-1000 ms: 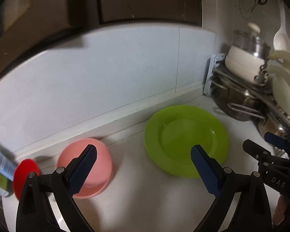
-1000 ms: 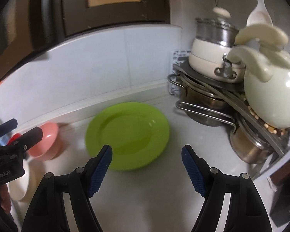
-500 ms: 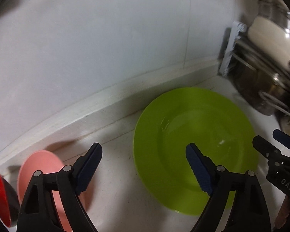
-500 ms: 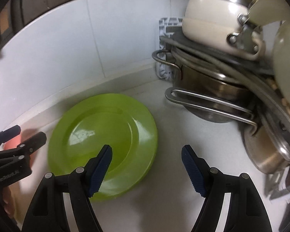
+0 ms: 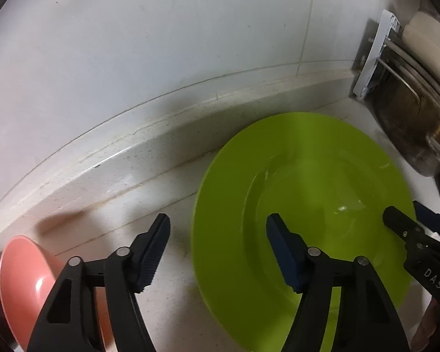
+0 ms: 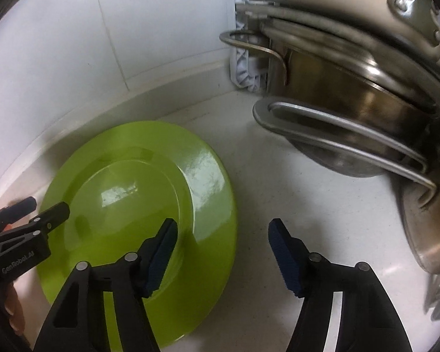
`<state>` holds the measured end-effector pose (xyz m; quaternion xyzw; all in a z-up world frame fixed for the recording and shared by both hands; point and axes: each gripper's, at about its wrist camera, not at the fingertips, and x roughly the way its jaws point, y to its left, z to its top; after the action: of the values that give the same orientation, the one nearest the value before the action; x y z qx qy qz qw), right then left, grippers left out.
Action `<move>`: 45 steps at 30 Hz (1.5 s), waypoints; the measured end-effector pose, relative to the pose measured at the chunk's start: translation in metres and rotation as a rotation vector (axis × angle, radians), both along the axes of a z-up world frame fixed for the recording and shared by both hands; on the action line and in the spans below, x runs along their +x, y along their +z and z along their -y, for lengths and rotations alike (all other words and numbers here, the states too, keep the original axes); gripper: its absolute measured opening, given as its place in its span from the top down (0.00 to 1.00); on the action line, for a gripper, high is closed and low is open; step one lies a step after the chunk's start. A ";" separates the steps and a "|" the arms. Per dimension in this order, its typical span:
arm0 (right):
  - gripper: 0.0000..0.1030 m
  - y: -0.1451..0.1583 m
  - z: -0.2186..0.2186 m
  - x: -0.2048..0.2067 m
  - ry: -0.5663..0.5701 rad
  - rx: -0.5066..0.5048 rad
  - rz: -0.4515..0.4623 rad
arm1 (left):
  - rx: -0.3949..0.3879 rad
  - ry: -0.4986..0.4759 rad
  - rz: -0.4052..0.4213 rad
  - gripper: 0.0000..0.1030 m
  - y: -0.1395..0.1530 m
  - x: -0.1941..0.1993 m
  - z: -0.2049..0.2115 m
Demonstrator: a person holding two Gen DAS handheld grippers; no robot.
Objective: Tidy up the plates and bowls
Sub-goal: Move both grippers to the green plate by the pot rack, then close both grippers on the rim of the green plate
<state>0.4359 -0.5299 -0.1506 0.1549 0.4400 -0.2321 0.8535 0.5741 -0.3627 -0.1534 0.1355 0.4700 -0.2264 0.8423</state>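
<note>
Both grippers are closing in low on the green plate [image 5: 302,205] now, way nearer than 1 second ago, so I'm guessing it's getting grabbed first. Left gripper [image 5: 218,252] and right gripper [image 6: 223,255] are both gaping, holding nothing, straddling opposite rims. Pink bowl [image 5: 23,287] is sitting left on the white counter [image 6: 278,182], pots [image 6: 352,111] crowding the right corner

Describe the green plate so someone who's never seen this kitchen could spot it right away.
Find the white counter where it meets the tiled wall, left of the stacked steel pots. The green plate lies flat there, wide and lime green, unlike the smaller pink bowl further left.
</note>
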 end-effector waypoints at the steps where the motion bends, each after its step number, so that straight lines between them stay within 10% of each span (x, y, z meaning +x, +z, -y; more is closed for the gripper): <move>1: 0.39 0.000 0.000 0.001 0.001 0.004 0.002 | -0.005 0.004 -0.008 0.36 0.000 0.001 -0.001; 15: 0.57 0.002 0.001 0.013 0.038 0.045 -0.005 | -0.074 0.072 -0.105 0.59 0.002 0.008 -0.009; 45: 0.59 0.058 -0.071 -0.074 0.089 0.028 0.015 | -0.123 0.086 0.059 0.61 0.082 -0.120 -0.113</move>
<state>0.3624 -0.4588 -0.0927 0.1488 0.4433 -0.1864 0.8640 0.4542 -0.2502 -0.0712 0.0698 0.4356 -0.2144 0.8714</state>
